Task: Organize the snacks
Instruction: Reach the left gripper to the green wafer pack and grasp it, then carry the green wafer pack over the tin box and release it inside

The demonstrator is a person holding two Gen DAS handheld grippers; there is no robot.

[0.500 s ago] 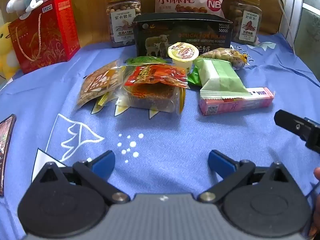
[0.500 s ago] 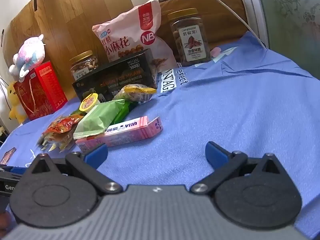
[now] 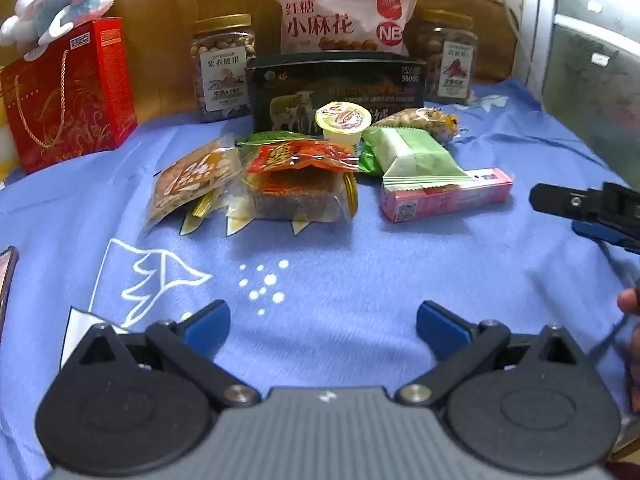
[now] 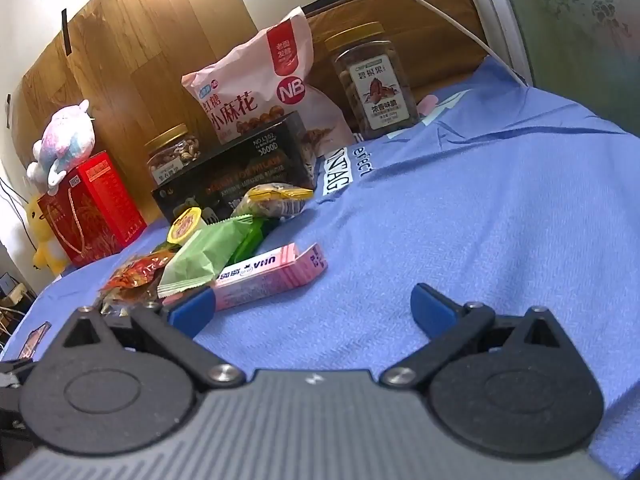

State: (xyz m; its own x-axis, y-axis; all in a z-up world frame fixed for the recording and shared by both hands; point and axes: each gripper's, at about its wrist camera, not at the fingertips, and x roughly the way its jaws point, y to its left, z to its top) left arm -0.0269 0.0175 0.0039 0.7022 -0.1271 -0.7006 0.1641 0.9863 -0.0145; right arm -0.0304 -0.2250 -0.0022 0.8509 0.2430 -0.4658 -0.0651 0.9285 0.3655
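Left wrist view: we see our left gripper (image 3: 323, 320) with jaws spread wide, nothing between them, hovering over blue cloth (image 3: 360, 264). Snack pile sits ahead, in front of the black box (image 3: 336, 88). Landmark: pink box (image 3: 446, 196). It lies flat, long axis running left-right across our view, one end flap open in the right wrist view. Green packet (image 3: 412, 152) overlaps its near-left top; mooncake pack (image 3: 298, 184) left of it; jelly cup (image 3: 344, 122) behind. Right gripper (image 4: 310, 308) also has jaws spread, empty; its left fingertip (image 4: 192, 308) sits just beside the pink box. We judge the right hand nearer, so it likely takes the pink box first, gripping across the short side. Nothing sorted yet.
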